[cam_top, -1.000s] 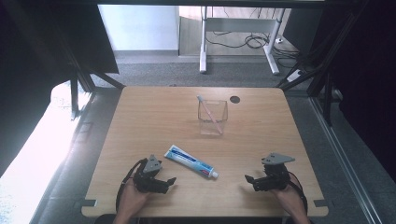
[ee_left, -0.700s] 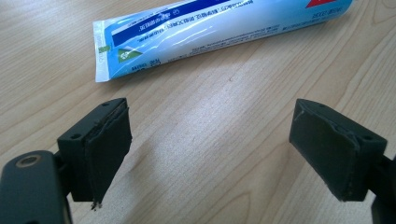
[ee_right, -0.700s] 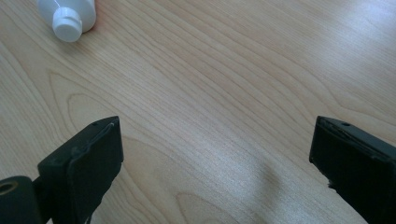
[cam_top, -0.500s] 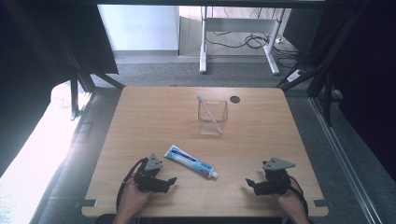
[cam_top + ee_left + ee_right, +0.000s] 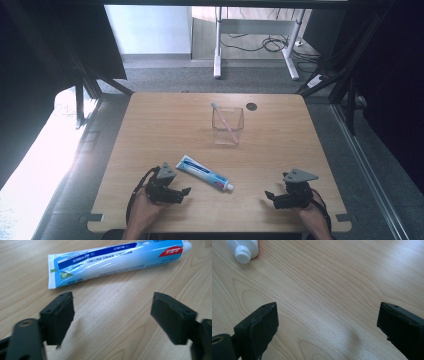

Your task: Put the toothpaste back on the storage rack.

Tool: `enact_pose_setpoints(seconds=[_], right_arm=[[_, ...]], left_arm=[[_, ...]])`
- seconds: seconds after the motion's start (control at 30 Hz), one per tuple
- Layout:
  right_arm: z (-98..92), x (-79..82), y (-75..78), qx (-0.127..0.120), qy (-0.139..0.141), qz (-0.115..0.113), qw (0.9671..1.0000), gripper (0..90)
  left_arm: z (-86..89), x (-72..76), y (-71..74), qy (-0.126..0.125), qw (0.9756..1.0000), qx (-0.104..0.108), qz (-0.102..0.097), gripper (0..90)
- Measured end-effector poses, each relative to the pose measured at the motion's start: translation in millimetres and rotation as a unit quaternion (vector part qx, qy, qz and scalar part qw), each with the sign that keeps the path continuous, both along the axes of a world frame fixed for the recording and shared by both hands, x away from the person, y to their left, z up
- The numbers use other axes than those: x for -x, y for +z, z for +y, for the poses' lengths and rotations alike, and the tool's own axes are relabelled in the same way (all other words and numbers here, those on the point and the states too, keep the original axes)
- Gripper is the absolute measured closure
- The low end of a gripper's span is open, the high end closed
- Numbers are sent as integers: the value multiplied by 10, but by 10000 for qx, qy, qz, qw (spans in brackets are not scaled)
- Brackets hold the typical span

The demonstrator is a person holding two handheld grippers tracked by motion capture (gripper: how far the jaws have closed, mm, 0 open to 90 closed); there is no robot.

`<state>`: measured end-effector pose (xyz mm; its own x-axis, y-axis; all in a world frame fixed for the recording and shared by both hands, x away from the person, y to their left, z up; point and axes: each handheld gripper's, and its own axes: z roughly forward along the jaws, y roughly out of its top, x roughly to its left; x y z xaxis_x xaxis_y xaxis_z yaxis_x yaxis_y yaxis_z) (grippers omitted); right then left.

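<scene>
Compared with a second earlier, the right gripper [image 5: 274, 196] is seen slightly lower toward the near edge, while the toothpaste tube [image 5: 205, 173] and the clear cup [image 5: 228, 126] are unchanged. The jaws of the left gripper [image 5: 186, 193] have just been closing a little, yet a wide gap is kept and nothing is held between them. In the left gripper view the toothpaste tube [image 5: 117, 261] is seen just ahead of the jaw tips, lying crosswise, not touched. The right gripper's jaws are spread wide over bare wood, with the white cap [image 5: 244, 250] ahead and left of them. The table [image 5: 150, 130] is left open between both jaws and the cup
</scene>
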<state>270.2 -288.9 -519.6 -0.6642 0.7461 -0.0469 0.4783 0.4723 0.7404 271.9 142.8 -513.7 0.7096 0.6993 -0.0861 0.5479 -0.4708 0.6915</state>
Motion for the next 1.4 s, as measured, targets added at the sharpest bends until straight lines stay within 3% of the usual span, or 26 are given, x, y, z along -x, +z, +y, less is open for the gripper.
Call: enact_pose_setpoints(seconds=[0.3,0.43,0.73,1.23,1.4], right_arm=[[-14,-9,-11,-52,-17,39,10000,46],[-27,-9,-7,-76,-60,35,9999,48],[-78,-19,-9,-127,-156,31,9998,56],[-75,-17,-25,-135,-148,59,9998,62],[-55,-14,-36,-87,-120,92,9998,62]], left_arm=[[-58,-53,44,-174,9997,29,139,512],[-84,-88,82,-226,9995,135,171,617],[-198,-168,138,-436,9987,29,276,885],[-609,-404,229,-660,9973,-103,295,897],[-733,-476,235,-652,9973,-21,326,897]])
